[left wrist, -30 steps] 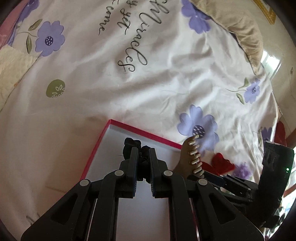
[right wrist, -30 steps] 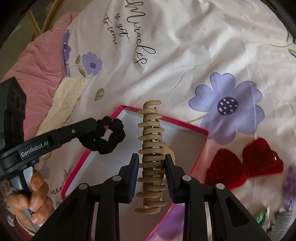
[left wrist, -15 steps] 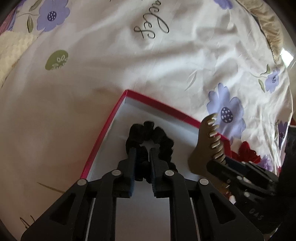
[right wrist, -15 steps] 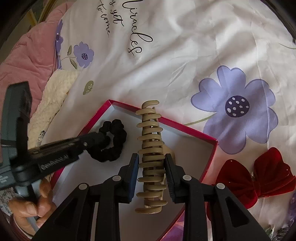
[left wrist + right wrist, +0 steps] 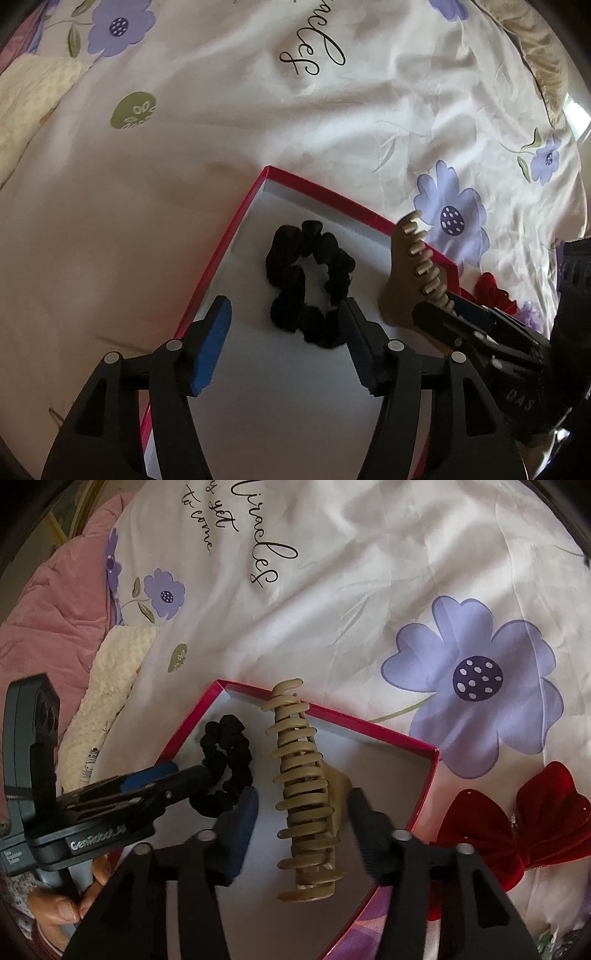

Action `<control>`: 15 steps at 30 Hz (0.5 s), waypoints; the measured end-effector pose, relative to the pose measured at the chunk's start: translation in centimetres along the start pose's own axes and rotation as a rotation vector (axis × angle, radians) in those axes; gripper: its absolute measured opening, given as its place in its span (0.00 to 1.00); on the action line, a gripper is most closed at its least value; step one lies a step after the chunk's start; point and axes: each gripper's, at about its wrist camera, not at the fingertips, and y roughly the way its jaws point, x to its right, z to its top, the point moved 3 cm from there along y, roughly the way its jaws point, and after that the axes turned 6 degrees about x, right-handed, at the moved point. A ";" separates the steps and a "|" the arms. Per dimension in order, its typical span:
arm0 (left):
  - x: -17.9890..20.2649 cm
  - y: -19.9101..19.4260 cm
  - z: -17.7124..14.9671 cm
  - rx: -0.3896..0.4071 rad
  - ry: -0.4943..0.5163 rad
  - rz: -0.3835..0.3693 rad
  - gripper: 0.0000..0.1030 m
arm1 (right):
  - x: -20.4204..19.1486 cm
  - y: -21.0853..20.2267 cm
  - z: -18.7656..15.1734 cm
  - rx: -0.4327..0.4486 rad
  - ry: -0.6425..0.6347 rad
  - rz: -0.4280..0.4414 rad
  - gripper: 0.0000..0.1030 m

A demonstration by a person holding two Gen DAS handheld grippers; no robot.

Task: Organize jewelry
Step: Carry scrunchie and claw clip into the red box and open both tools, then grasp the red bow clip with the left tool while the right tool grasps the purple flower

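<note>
A red-rimmed box [image 5: 236, 229] with a white floor lies on the flowered bedspread. A black scrunchie [image 5: 310, 280] rests flat on that floor. My left gripper [image 5: 286, 332] hangs just behind it with its jaws opening; the pads are off the scrunchie, though the right pad is close to its edge. In the right wrist view a beige claw clip [image 5: 303, 790] lies in the box [image 5: 369, 731] between the opening jaws of my right gripper [image 5: 301, 823], and neither pad touches it. The scrunchie [image 5: 225, 760] and left gripper [image 5: 177, 777] show at its left.
A red bow clip [image 5: 517, 823] lies on the bedspread just right of the box. A cream knit blanket [image 5: 107, 686] and a pink quilt [image 5: 55, 602] lie to the left. A hand [image 5: 55, 908] holds the left gripper's handle. A beige pillow [image 5: 543, 62] sits far right.
Both grippers went from shut to open. The left one sank into the box and let the scrunchie go onto the floor; the right one let go of the claw clip.
</note>
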 end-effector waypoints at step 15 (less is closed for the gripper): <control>6.9 -5.4 -4.0 0.005 0.083 -0.110 0.65 | 3.7 -10.3 -3.1 0.107 0.084 -0.040 0.55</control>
